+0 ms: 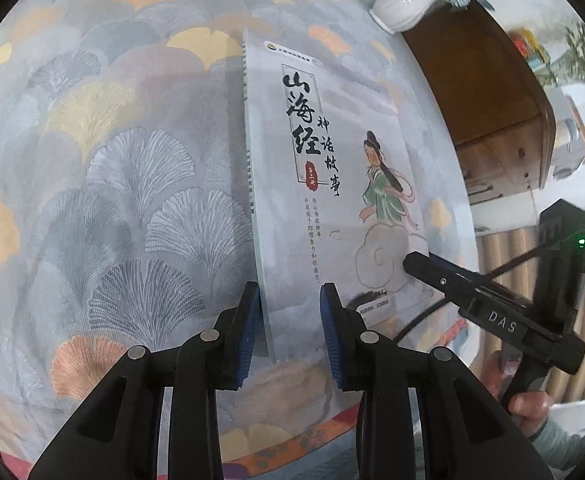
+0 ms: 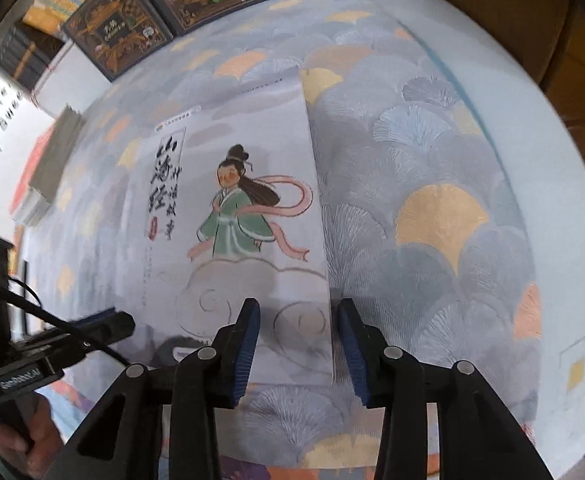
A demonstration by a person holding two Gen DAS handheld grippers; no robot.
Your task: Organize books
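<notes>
1. Book (image 1: 332, 168) lies flat, cover up, on the patterned surface (image 1: 112, 140), below the white vase (image 1: 404, 4).
2. Left tongs (image 1: 290, 328) straddle its spine edge, pads parted, not pressing.
3. Right tongs (image 2: 298, 344) straddle its opposite edge, likewise parted.

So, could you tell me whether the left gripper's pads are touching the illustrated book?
Cannot tell. In the left wrist view the left gripper straddles the book at its spine edge, but whether either pad presses on it is unclear.

Fan-patterned grey tablecloth (image 1: 112, 160), brown wooden cabinet (image 1: 488, 92) beyond, white ribbed vase (image 1: 404, 4) at its corner
</notes>
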